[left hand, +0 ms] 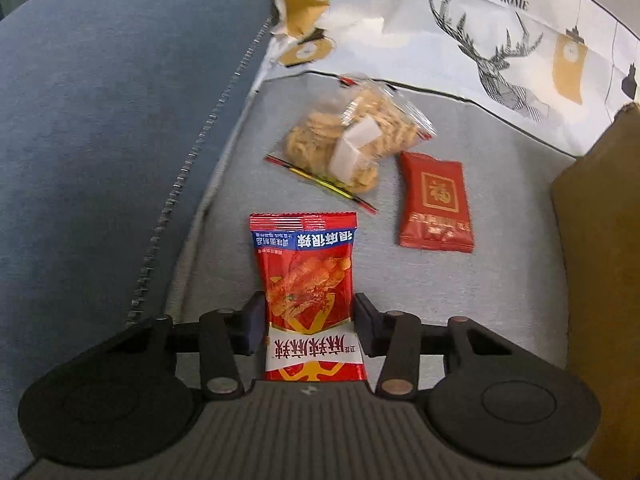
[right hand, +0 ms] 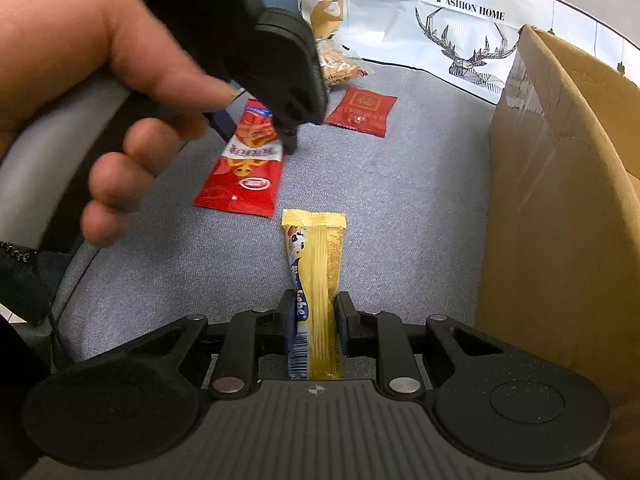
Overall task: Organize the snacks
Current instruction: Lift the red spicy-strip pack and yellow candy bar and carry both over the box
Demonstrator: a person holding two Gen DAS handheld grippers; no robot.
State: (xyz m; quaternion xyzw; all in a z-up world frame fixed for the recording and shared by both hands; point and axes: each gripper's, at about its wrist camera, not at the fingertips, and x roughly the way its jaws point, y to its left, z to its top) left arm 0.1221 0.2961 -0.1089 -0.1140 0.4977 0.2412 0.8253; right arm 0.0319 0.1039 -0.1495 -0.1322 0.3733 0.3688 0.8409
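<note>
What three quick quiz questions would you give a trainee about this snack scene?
1. True or false: the right claw is shut on the long yellow foil snack bar.
2. What stands right of the snacks? A: tall brown cardboard box; B: wire basket; C: glass jar.
3. Left wrist view: how many snacks lie beyond the red printed plastic snack packet between the left claw pads?
Key: 1 true. 2 A. 3 two: the clear bag of crackers and the small red square sachet.
</note>
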